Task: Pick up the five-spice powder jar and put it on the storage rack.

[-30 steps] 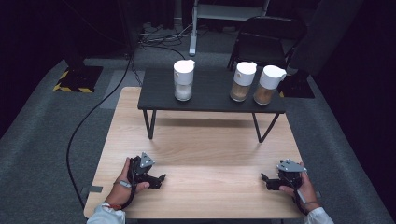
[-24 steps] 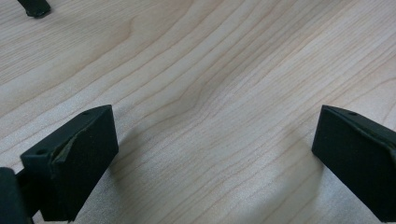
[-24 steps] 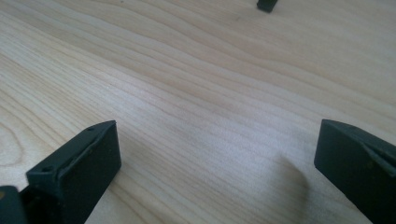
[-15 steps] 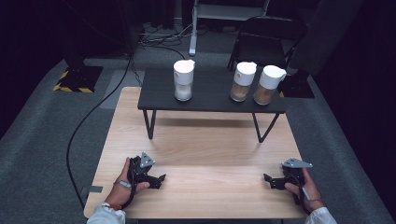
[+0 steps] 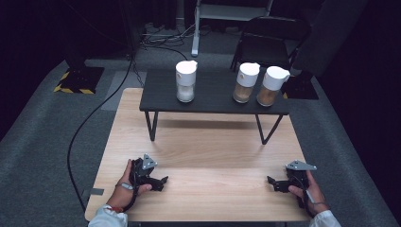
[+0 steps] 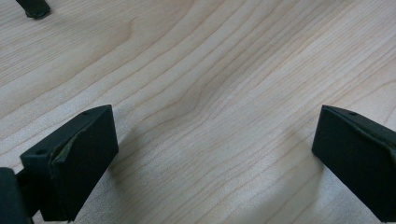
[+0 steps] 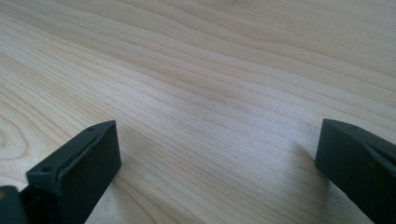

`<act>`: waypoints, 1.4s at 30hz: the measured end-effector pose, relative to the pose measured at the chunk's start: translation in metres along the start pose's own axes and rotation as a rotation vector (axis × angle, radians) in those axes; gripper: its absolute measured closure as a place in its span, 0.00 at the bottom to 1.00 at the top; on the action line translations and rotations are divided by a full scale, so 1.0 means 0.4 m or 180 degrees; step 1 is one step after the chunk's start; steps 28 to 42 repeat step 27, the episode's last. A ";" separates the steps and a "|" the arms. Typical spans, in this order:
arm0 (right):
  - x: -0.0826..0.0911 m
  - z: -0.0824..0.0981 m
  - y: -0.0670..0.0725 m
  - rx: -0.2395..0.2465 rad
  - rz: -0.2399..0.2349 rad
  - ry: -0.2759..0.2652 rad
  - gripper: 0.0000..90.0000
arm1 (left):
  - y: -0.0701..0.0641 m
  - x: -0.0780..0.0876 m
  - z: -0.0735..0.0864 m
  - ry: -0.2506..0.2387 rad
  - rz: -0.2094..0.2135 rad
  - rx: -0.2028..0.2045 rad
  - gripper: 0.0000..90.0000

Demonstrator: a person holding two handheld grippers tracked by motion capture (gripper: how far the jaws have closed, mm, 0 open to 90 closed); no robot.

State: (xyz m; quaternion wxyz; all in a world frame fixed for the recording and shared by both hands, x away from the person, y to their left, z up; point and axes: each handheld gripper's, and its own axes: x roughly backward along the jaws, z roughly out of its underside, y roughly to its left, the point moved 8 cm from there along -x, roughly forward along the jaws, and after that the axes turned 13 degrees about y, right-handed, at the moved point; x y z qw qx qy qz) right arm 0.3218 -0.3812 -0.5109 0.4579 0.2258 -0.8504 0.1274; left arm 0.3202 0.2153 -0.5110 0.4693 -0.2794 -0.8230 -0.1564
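Observation:
My left gripper [image 5: 161, 181] rests low on the wooden table [image 5: 208, 156] near its front left, held by a hand, jaws open and pointing right. My right gripper [image 5: 273, 183] rests near the front right, open, pointing left. In the left gripper view the two black pads [image 6: 70, 168] stand wide apart over bare wood, nothing between them. The right gripper view shows the same: wide-spread pads [image 7: 77, 170] over bare wood. Three white-lidded jars stand on a small black table [image 5: 213, 97] at the back: one with white contents [image 5: 185, 81], two with brown contents [image 5: 246, 82] [image 5: 271, 85].
The black table's thin legs [image 5: 152, 125] stand on the wooden table's far half. A leg's foot [image 6: 33, 8] appears at the left gripper view's top left. A black chair [image 5: 269, 35] stands behind. A cable [image 5: 90, 123] runs across the grey carpet on the left.
My right gripper has slid a little to the right and toward the front edge. The left gripper has stayed in place.

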 end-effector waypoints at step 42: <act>0.000 0.000 0.004 -0.0034 0.0018 0.0002 0.00 | 0.001 0.001 0.000 0.0007 -0.0003 -0.0011 0.00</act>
